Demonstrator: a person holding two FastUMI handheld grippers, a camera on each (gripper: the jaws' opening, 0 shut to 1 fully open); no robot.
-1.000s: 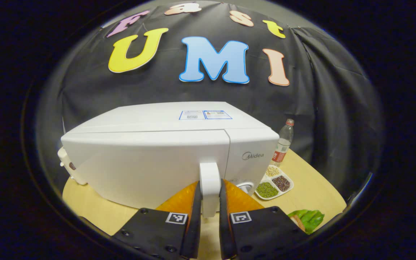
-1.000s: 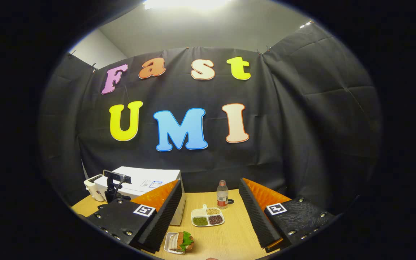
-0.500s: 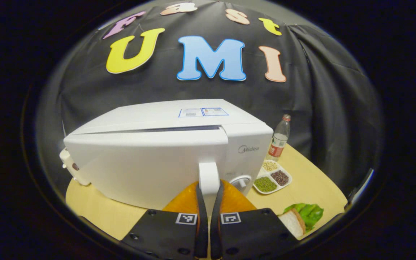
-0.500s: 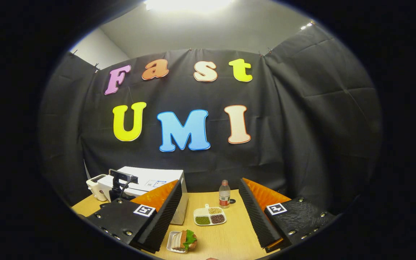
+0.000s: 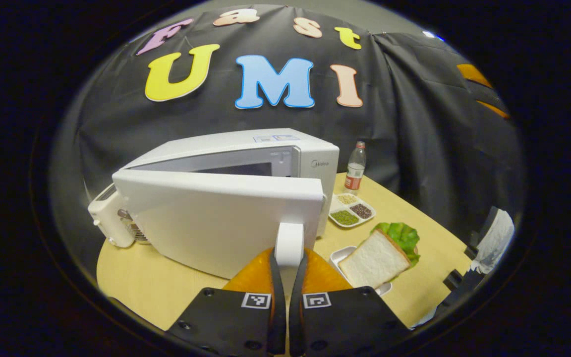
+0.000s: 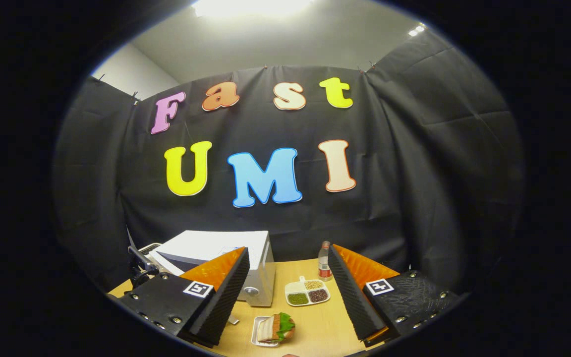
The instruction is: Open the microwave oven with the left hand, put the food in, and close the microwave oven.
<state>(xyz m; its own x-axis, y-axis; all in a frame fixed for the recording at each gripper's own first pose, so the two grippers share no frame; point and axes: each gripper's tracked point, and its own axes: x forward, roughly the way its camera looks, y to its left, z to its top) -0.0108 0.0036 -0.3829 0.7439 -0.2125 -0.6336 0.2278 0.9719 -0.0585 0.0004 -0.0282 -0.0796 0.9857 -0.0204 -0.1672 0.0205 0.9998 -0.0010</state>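
The white microwave [image 5: 246, 148] stands on the wooden table, its door [image 5: 216, 218] swung partly out from the body, with the dark cavity showing above the door's top edge. My left gripper [image 5: 285, 260] is shut on the door's white handle [image 5: 289, 240]. The food is a sandwich [image 5: 375, 258] of white bread and lettuce on a small white tray, to the right of the door. In the right gripper view the microwave [image 6: 216, 245] is at the left and the sandwich [image 6: 276, 327] lies low between the fingers. My right gripper [image 6: 288, 250] is held above the table, open and holding nothing.
A divided dish of beans [image 5: 352, 210] and a plastic bottle [image 5: 355, 166] stand to the right of the microwave. A small white appliance [image 5: 109, 225] sits at its left. The table [image 5: 132, 277] has bare wood in front of the door. A pale sleeve [image 5: 496, 238] shows at the right edge.
The microwave door has swung from closed to partly open, pulled by my left gripper on its handle. The right gripper has shifted slightly and stays open.
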